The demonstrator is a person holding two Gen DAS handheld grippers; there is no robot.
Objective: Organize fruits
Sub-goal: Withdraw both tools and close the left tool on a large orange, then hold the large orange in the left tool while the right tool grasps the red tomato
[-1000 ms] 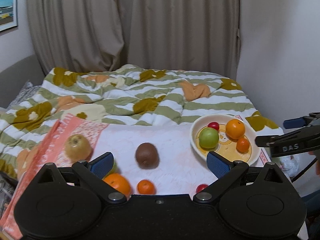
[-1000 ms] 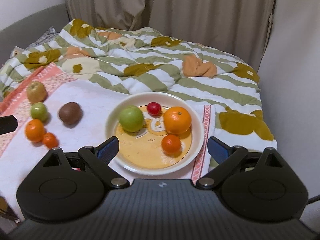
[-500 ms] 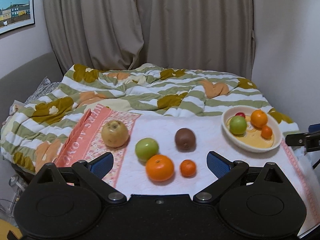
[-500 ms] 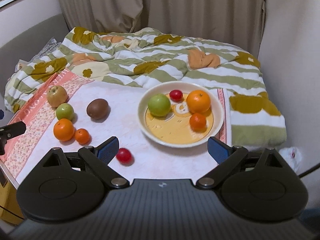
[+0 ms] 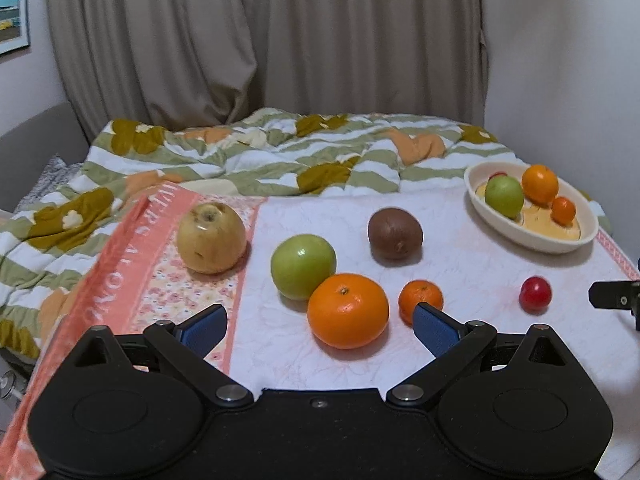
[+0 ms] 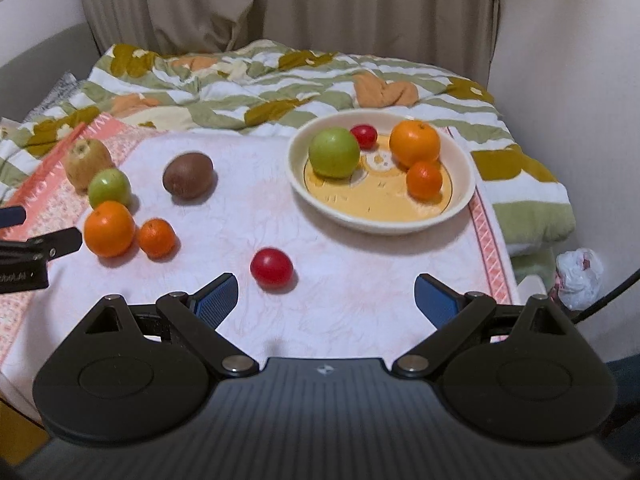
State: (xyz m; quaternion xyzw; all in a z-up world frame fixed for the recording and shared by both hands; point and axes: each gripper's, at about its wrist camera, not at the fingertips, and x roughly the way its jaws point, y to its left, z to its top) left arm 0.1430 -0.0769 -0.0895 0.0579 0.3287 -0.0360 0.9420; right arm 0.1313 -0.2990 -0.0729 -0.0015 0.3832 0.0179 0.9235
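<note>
Both grippers, left gripper (image 5: 320, 322) and right gripper (image 6: 326, 298), are wide apart holding nothing, so next the big orange (image 5: 348, 311) probably needs grabbing for the bowl (image 6: 460, 204).

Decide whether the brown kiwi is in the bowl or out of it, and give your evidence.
Out. The kiwi lies on the white cloth, apart from the bowl, which holds four other fruits.

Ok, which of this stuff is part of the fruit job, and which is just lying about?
Job: bowl with four fruits in it; loose on the cloth: pear, green apple, big orange, small orange, kiwi, red fruit.

Lying about: duvet, plastic bag, curtain.
</note>
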